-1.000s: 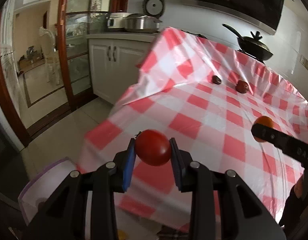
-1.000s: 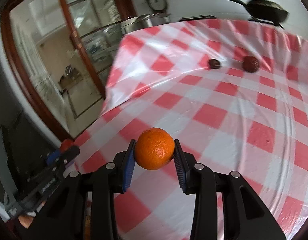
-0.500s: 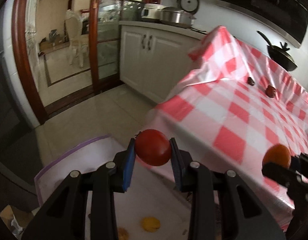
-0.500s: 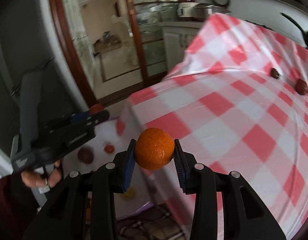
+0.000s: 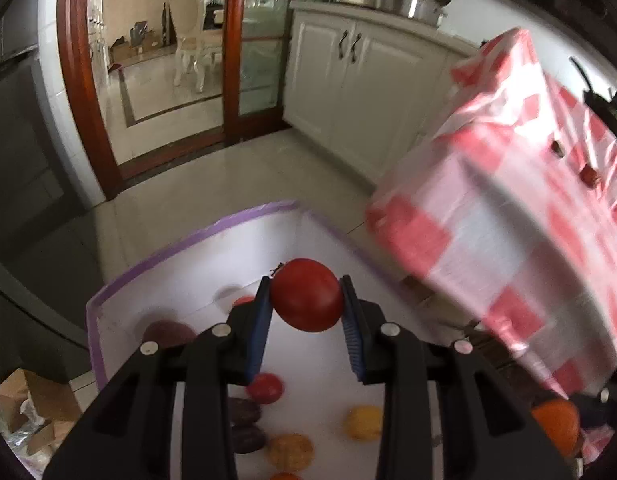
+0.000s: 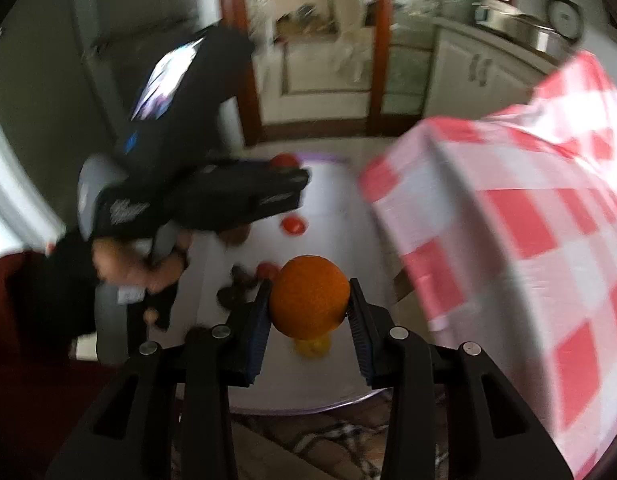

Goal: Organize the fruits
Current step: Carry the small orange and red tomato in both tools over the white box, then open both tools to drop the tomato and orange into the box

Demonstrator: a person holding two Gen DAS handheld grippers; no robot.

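Seeing left gripper (image 5: 306, 306) clamped on a red tomato (image 5: 307, 295), both blue pads touching its sides, hanging over the white purple-rimmed bin (image 5: 188, 240). Right gripper (image 6: 308, 308) pinches an orange (image 6: 310, 298) the same way, also above the bin. Loose fruit lies on the bin floor from 5 to 7 o'clock in the left view. Checked tablecloth (image 5: 508, 240) edge hangs close at 3 o'clock; open tile floor (image 5: 228, 172) at 11 to 12.
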